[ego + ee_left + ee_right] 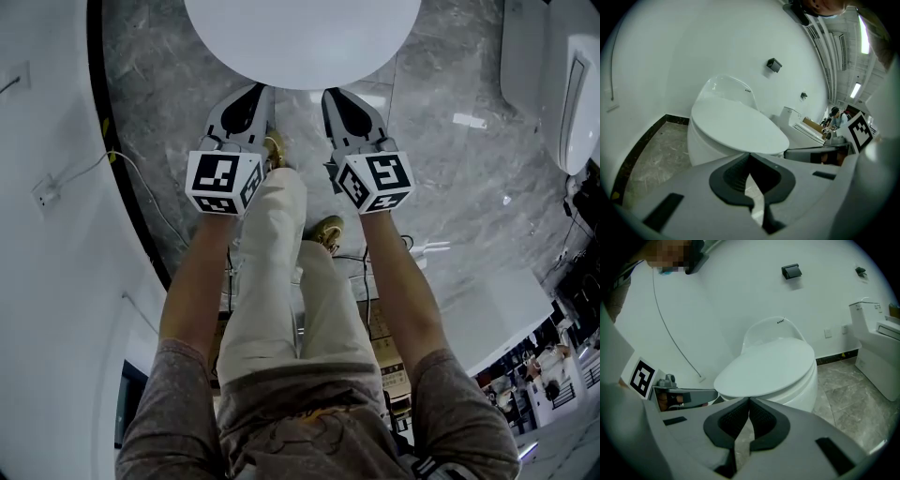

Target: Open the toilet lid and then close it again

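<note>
Marble floor (450,169) all round; toilet lid (302,37) down at twelve o'clock, left gripper (255,92) and right gripper (336,96) clenched empty near its rim.

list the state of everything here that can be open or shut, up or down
toilet lid: down, closed over the bowl
left gripper: jaws shut, nothing between them
right gripper: jaws shut, nothing between them
</note>
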Tool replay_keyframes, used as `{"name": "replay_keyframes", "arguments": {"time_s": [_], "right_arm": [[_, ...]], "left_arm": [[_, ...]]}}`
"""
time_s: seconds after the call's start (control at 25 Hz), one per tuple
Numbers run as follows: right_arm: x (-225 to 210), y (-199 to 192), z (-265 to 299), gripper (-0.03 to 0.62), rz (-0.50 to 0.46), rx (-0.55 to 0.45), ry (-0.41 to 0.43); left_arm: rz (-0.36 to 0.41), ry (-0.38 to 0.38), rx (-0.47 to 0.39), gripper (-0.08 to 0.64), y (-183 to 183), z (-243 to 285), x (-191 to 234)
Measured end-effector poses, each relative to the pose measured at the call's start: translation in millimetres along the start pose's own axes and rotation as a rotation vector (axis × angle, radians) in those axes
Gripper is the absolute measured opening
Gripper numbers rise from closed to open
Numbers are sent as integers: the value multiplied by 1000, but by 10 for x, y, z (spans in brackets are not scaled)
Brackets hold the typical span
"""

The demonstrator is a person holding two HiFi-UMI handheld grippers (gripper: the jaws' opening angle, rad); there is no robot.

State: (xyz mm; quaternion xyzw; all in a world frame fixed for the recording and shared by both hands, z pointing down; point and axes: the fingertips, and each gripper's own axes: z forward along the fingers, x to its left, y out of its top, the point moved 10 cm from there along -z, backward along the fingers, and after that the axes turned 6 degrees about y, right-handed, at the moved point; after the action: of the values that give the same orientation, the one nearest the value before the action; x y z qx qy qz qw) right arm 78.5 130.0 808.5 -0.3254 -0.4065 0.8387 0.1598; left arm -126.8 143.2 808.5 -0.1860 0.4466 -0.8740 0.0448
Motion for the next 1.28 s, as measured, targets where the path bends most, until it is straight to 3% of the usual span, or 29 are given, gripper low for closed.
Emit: {"name": "replay_keyframes", "arguments": {"time_s": [0.2, 0.6, 1.08, 1.28], "right_arm": [[129, 251, -106, 27, 3, 7, 4], [443, 1130, -415, 28, 12, -22, -20], [510, 2517, -496, 28, -1, -92, -9], [402, 3234, -400, 28, 1, -100, 8]], "left_arm": [[1, -2, 0, 8, 247, -149, -49], [6, -21, 1, 8, 1147, -488, -239], [-16, -38, -67, 8, 2526, -604, -381], [-12, -7, -77, 8, 3240, -461, -421]]}}
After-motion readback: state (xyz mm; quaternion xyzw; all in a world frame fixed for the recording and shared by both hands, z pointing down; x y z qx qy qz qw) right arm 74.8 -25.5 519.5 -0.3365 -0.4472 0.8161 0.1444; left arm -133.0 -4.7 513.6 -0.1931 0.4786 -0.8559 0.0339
